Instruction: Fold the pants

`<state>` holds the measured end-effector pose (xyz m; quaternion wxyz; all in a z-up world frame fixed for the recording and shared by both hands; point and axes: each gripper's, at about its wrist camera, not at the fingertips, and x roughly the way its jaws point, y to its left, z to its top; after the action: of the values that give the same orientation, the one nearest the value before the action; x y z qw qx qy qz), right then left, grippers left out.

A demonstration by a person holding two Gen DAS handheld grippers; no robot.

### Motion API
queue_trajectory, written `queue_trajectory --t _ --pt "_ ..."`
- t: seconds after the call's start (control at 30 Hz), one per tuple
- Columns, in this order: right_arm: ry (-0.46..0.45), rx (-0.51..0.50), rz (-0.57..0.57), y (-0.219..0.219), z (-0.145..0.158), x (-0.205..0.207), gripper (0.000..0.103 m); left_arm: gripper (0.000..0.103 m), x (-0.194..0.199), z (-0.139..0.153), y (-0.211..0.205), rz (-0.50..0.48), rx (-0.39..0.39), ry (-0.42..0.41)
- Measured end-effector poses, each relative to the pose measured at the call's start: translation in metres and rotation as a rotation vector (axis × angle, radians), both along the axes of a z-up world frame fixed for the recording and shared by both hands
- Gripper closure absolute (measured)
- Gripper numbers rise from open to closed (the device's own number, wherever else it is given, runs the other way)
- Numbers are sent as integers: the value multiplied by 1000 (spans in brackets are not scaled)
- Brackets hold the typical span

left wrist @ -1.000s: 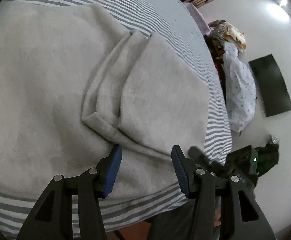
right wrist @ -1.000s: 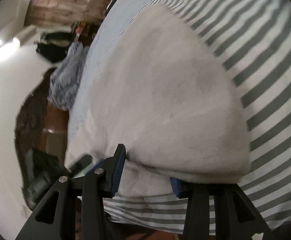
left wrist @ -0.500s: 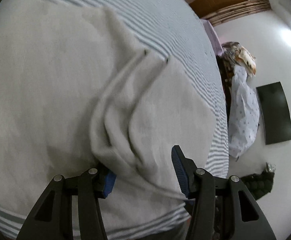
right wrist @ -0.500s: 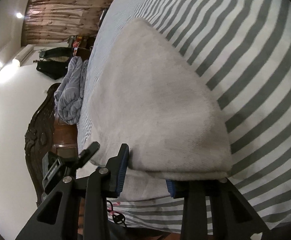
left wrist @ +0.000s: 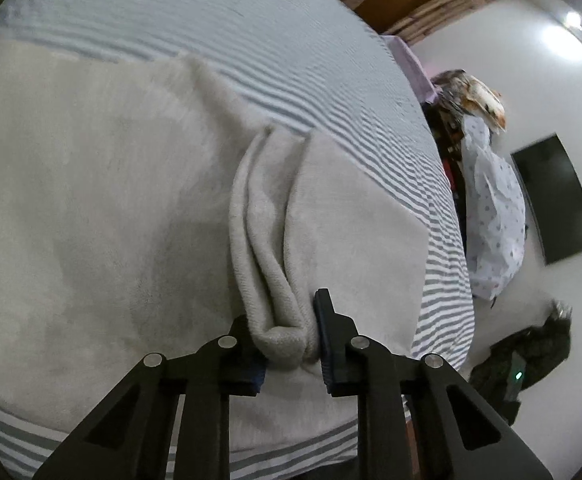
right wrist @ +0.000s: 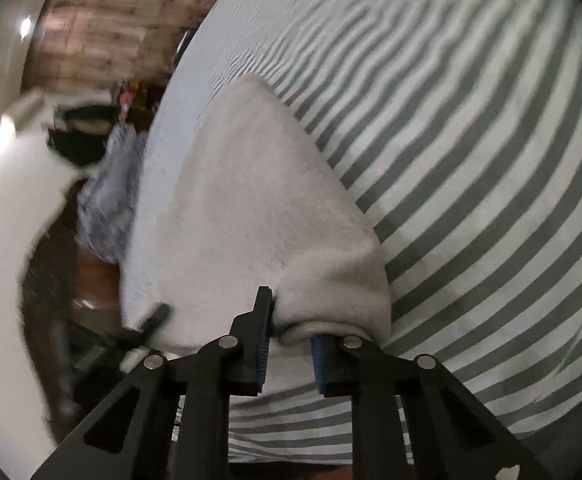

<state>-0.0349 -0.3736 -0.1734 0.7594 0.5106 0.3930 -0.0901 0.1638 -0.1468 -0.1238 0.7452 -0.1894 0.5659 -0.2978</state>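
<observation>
The light grey pants (left wrist: pixel 91 208) lie spread on a bed with a grey-and-white striped sheet (left wrist: pixel 251 32). My left gripper (left wrist: pixel 287 340) is shut on a bunched fold of the pants near the bed's front edge. In the right wrist view the pants (right wrist: pixel 251 200) lie as a folded wedge on the striped sheet (right wrist: pixel 491 160). My right gripper (right wrist: pixel 291 336) is shut on the rolled near edge of the pants. The left gripper's tip (right wrist: pixel 157 316) shows at the left of that view.
A dotted cloth (left wrist: pixel 491 208) hangs past the bed's right side, with a dark screen (left wrist: pixel 555 196) on the white wall and a dark bag (left wrist: pixel 523 364) below. In the right wrist view a crumpled blue cloth (right wrist: pixel 107 200) and wooden furniture lie left of the bed.
Both grippers have closed. The left one moved forward and pinched the pants' fold. The right one closed on the pants' near edge, which now bunches between its fingers.
</observation>
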Motion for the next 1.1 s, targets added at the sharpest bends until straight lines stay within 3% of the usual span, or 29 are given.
queue_trajectory --t 0.07,0.2,0.4,0.67,0.77,0.93,1.1 --pt "10 -59 30 4 9 5 90 82 -4 9 2 -18 9 -35" --pt "-1 -75 73 9 19 9 90 82 -11 17 12 -25 27 -75" --pt "26 -87 146 27 16 14 90 82 -12 -14 36 0 77 -24" --pt "109 -120 181 36 0 22 90 80 -17 -19 33 -76 121 -93" --pt "129 -148 196 41 4 29 85 76 -15 -15 34 -87 130 -96" --pt "154 -182 239 49 20 32 68 71 -14 -1 39 -97 164 -119" --pt "169 -204 339 58 36 22 66 71 -14 16 57 -49 265 -216"
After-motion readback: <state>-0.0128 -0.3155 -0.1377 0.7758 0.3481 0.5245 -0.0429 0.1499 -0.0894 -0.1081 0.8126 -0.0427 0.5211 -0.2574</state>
